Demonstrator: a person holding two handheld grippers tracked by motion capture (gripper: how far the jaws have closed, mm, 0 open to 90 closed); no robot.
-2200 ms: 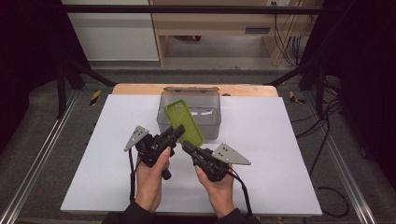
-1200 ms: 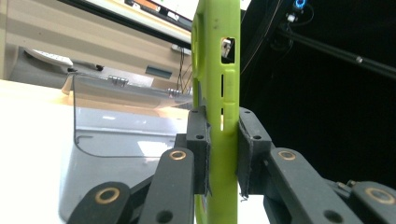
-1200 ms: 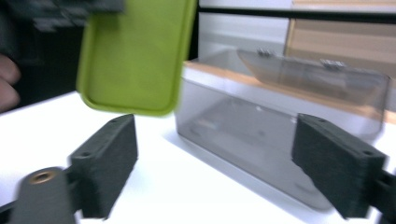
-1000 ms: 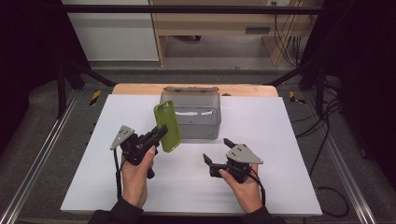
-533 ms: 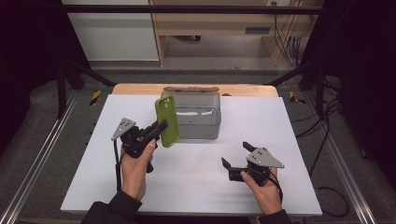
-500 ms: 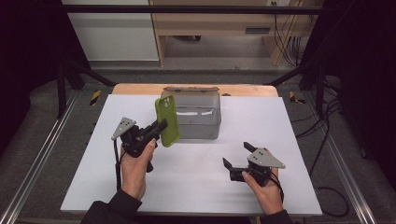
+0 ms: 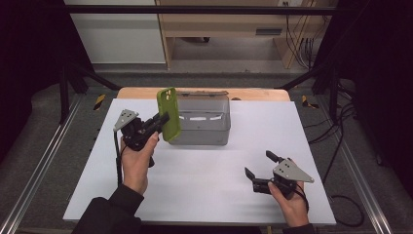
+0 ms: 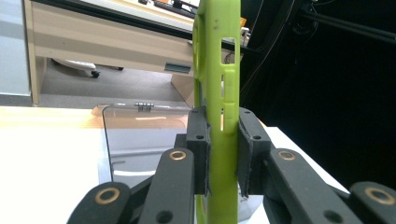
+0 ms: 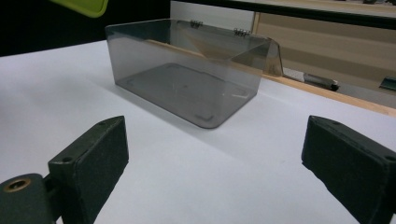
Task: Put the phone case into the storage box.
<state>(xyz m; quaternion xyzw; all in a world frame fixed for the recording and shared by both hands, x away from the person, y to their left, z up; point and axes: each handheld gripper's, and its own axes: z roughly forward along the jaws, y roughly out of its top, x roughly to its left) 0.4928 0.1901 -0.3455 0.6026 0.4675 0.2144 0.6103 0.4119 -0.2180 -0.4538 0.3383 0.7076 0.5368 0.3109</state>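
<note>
Left gripper point(image 7: 163, 118): two black jaws with flat matte pads pressed on either side of the green phone case point(image 7: 168, 113) — clamped on it, held above the table point(image 7: 204, 175) just beside the box's left end.
Right gripper point(image 7: 259, 168): jaws spread wide with nothing between them, low over the table near its front right, well apart from the box.
Phone case: one, lime green, thin and rubbery-looking with rounded corners; it stands upright on edge, and the left gripper view point(image 8: 219, 93) shows rectangular cut-outs in its side.
Box point(image 7: 202, 119): one, clear smoky-grey plastic, rectangular with rounded corners, open at the top; small hinges point(image 9: 239, 31) sit along its back edge, where a clear lid point(image 9: 275, 58) hangs tilted back.
Box contents: nothing inside — the bare floor shows through the walls in the right gripper view point(image 9: 187, 88).
Table: flat white matte top, with a strip of pale wood point(image 7: 195, 91) at the far edge.
Hands: two, one on each gripper; dark sleeves point(image 7: 109, 214) at the near edge.
Plates: one grey three-cornered plate on each gripper, two in all.
</note>
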